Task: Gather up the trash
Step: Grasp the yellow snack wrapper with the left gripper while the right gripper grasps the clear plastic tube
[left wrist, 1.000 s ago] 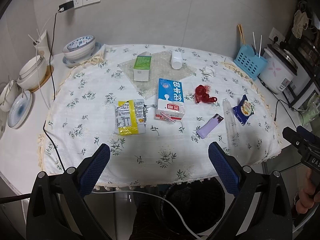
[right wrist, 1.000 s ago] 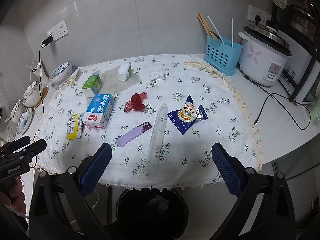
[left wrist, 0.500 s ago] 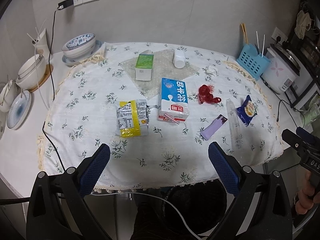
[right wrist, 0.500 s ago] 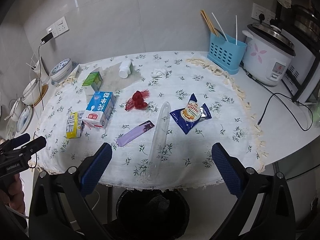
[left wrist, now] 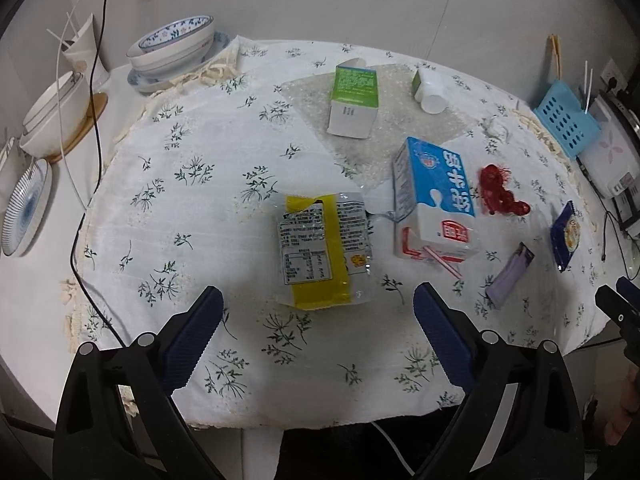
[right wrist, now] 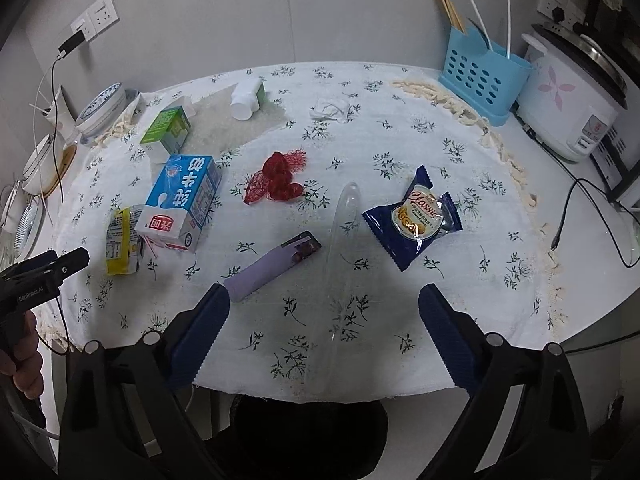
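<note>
2 hand-held grippers hang above the near edge of a table covered in a white floral cloth, with a dark trash bin (right wrist: pixel 308 432) below that edge, under the right gripper. The left gripper (left wrist: pixel 316 316) has its blue pads spread wide and holds nothing; the right gripper (right wrist: pixel 322 316) is also wide, its jaws just starting to close, with nothing pinched between them.

Just ahead of the left gripper lies a flattened yellow and clear wrapper (left wrist: pixel 324 248). Ahead and to its right is a blue and white milk carton (left wrist: pixel 436 204) on its side with a straw, then a purple lighter (left wrist: pixel 510 274) further right.

Just ahead of the right gripper a long clear plastic tube (right wrist: pixel 342 248) runs away from it, with the purple lighter beside its left pad. A little further, to the right, sits a dark blue snack packet (right wrist: pixel 414 220); to the left, a scrap of red netting (right wrist: pixel 278 178).

Farthest off are a green and white carton (left wrist: pixel 354 98), a small white bottle (right wrist: pixel 246 98) on its side and a crumpled tissue (right wrist: pixel 330 110).

Judging by this, collecting has barely begun: every piece of trash is on the table, and all 9 remain to be binned
</note>
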Available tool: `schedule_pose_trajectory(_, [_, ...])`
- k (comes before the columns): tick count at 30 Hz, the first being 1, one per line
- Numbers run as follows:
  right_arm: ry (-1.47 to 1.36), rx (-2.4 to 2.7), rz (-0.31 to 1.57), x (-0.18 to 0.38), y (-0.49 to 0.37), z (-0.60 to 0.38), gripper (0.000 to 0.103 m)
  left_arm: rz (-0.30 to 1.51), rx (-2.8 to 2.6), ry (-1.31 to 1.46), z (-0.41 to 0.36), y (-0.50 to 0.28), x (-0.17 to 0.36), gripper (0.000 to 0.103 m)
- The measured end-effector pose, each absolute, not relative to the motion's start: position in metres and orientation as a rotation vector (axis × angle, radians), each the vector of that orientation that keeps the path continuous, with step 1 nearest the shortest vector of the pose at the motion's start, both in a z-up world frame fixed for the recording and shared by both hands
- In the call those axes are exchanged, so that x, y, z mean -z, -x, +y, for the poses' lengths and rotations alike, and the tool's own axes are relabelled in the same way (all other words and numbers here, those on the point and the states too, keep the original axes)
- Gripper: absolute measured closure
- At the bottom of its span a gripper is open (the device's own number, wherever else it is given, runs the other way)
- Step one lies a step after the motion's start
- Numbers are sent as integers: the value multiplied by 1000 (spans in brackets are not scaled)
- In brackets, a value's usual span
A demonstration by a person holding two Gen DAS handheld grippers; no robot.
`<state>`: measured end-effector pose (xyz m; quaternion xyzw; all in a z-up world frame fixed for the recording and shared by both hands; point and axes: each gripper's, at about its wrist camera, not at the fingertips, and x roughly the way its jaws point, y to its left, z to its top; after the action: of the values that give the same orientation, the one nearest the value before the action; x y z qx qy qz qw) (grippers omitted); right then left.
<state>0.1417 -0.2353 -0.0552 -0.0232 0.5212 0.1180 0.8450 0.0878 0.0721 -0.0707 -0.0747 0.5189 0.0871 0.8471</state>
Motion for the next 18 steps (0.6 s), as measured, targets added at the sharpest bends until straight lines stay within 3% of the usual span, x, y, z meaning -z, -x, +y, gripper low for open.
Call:
schedule_pose_trajectory(12, [33, -203, 1237, 107, -186, -220, 33, 1234, -167, 168, 98, -133, 131, 21])
schedule_pose_trajectory(18, [8, -184, 1286, 122, -197, -218, 48, 1250, -152, 144, 94, -142, 141, 29])
